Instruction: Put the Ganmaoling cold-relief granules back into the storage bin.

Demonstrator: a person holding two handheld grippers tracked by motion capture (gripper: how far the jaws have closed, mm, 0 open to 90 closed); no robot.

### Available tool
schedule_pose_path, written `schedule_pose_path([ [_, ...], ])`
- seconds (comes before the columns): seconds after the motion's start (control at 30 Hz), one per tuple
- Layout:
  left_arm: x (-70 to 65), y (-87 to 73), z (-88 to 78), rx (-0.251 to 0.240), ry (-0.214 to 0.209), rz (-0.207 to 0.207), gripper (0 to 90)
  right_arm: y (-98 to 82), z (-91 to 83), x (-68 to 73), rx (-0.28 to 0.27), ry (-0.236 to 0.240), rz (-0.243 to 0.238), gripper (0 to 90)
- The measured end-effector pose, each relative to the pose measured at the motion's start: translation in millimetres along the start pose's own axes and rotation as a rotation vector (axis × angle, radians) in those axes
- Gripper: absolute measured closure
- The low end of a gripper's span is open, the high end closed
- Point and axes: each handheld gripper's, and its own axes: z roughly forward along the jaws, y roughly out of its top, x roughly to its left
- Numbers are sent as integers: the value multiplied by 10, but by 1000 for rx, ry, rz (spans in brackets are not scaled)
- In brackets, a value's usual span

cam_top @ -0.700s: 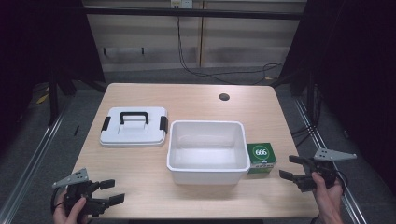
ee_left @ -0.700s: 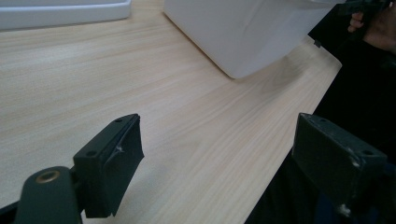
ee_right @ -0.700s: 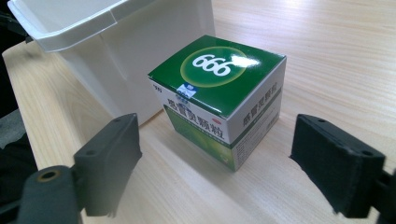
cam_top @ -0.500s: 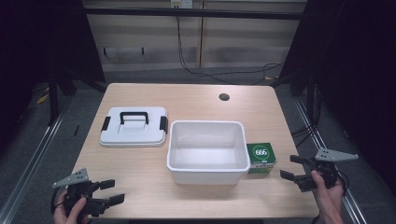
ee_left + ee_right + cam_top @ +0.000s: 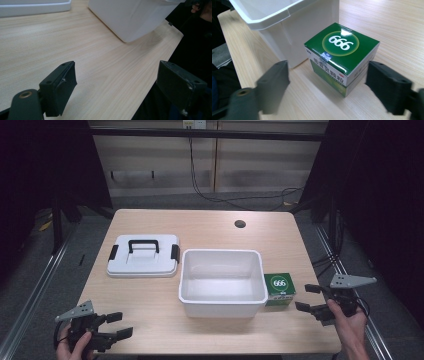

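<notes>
One target: green box (image 5: 342,56), just ahead between the right gripper (image 5: 329,85) fingers, touching the white bin (image 5: 294,30).
Fingers: both grippers spread apart, empty (left gripper (image 5: 107,330) idle).
Handling: probably light, stiff cardboard; take the side faces.

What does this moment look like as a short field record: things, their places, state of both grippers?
table: light wood
green box: upright, marked 666, right of the bin, seemingly touching its wall
white bin: open, empty
lid: black handle, flat, left of the bin
right gripper: open, aimed at the green box, not touching
left gripper: open, over the near left edge, holding nothing
</notes>
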Motion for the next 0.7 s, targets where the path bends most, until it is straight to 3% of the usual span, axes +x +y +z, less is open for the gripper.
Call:
schedule_pose_path([
  [0.13,-5,1,5,2,1,-3,160,69,21,13,20,0,3,135],
  [0.27,-2,0,2,2,6,-2,160,183,85,26,70,0,-31,135],
  [0.33,-4,-1,4,0,7,-5,160,273,136,47,115,37,-59,149],
  [0.7,-3,-4,-2,-2,13,-9,160,547,242,21,172,22,-127,151],
])
